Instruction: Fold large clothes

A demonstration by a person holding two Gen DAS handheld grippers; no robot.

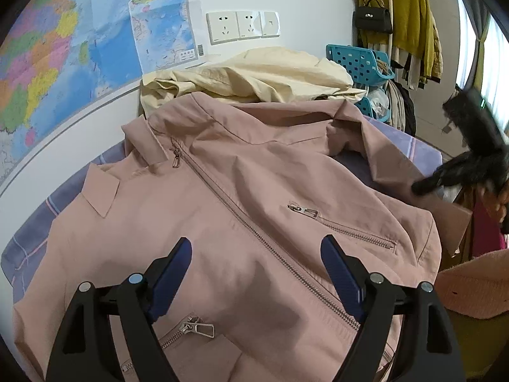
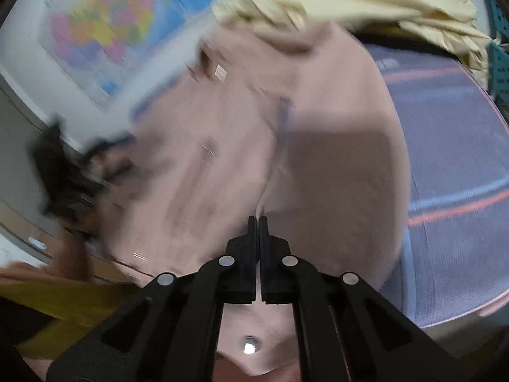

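Note:
A dusty-pink zip jacket point(image 1: 241, 197) lies front up on a purple plaid cloth point(image 1: 28, 238), collar toward the wall. My left gripper point(image 1: 256, 251) is open and empty, hovering just above the jacket's lower front. My right gripper point(image 2: 258, 219) is shut on a fold of the pink jacket point(image 2: 334, 172) and lifts that part over the rest; this view is motion-blurred. The right gripper also shows in the left wrist view point(image 1: 423, 186) as a dark blur at the jacket's right edge.
A cream garment point(image 1: 254, 76) is heaped behind the jacket against the wall. A map point(image 1: 63, 47) and wall sockets point(image 1: 243, 25) are on the wall. A teal basket rack point(image 1: 362, 60) and hanging clothes point(image 1: 410, 22) stand at the right.

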